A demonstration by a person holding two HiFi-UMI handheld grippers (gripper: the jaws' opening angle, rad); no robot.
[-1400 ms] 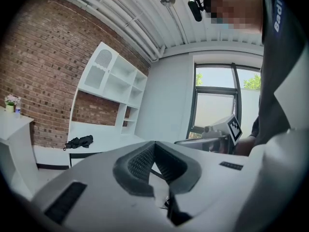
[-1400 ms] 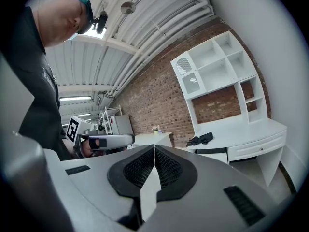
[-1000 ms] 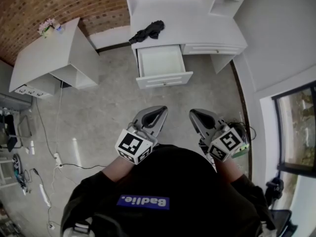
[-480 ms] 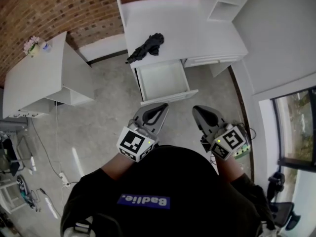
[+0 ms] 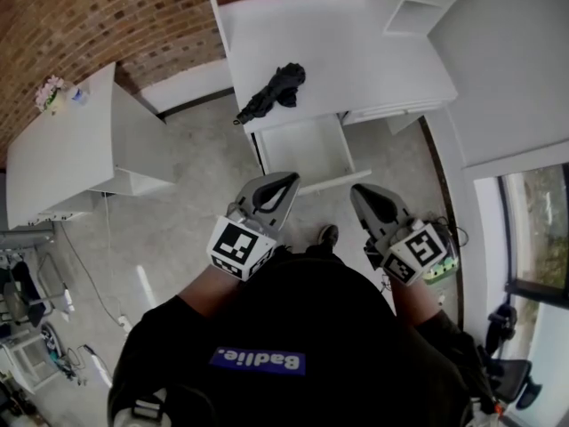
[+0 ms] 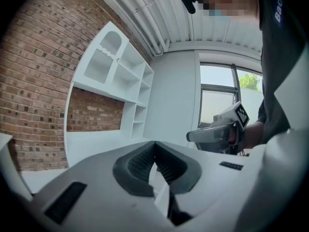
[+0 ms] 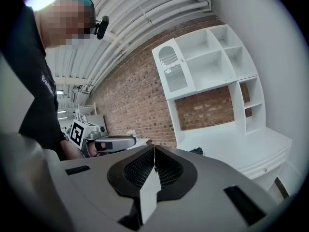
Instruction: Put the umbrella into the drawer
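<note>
Umbrella (image 5: 269, 94) rests on desk (image 5: 356, 52) (well beyond left tongs (image 5: 292, 177), right tongs (image 5: 356, 189)).

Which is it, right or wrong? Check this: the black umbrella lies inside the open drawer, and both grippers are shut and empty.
Wrong on one point. The head view shows the black umbrella lying on the desk top behind the open drawer, not inside it. The rest holds: the left gripper and right gripper are shut and empty.

surface: white desk (image 5: 356, 52) | on top: 1 black folded umbrella (image 5: 271, 92) | drawer (image 5: 307, 149): open
</note>
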